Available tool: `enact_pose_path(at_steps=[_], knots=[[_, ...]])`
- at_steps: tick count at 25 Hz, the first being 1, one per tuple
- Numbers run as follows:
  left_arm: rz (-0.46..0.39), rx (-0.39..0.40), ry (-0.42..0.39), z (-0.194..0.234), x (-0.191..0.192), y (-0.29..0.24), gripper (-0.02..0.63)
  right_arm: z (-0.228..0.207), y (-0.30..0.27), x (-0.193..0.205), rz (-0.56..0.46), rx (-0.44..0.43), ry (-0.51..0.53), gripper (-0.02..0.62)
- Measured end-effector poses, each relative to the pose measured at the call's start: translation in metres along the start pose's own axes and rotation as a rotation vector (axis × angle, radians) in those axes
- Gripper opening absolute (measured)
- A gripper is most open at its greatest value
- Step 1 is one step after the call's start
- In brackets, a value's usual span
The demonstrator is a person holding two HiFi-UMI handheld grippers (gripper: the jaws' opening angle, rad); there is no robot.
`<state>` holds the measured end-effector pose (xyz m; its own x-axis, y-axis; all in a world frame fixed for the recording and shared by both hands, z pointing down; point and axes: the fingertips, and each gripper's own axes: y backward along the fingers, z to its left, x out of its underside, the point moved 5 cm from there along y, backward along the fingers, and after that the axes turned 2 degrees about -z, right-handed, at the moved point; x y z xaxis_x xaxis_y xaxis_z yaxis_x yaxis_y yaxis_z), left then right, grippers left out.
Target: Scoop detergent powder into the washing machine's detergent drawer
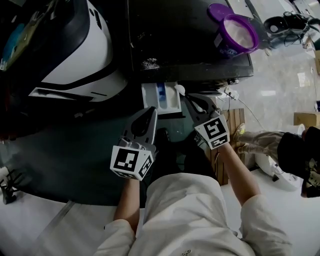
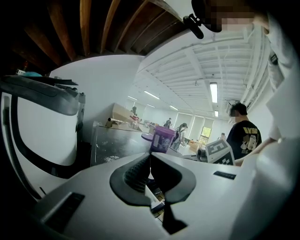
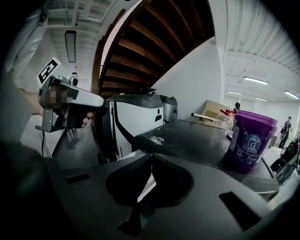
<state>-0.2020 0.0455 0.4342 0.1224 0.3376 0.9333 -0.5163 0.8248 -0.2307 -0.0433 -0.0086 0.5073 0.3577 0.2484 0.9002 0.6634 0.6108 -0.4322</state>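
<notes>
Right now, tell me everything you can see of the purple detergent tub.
The purple detergent tub is a round, plastic-looking bucket standing upright and open on the washing machine's dark top, near its right end in the head view. White powder shows inside. A printed label wraps its side. Its purple lid rests beside it.
</notes>
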Motion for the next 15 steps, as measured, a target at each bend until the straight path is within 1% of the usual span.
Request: enact_pose_path(at_steps=[10, 15], knots=[[-0.038, 0.025, -0.041, -0.009, -0.026, -0.013, 0.020, -0.008, 0.030, -0.035, -0.091, 0.055, -0.097, 0.009], [-0.054, 0.043, -0.066, -0.016, -0.040, -0.020, 0.020, -0.020, 0.044, -0.058, -0.132, 0.096, -0.114, 0.009]])
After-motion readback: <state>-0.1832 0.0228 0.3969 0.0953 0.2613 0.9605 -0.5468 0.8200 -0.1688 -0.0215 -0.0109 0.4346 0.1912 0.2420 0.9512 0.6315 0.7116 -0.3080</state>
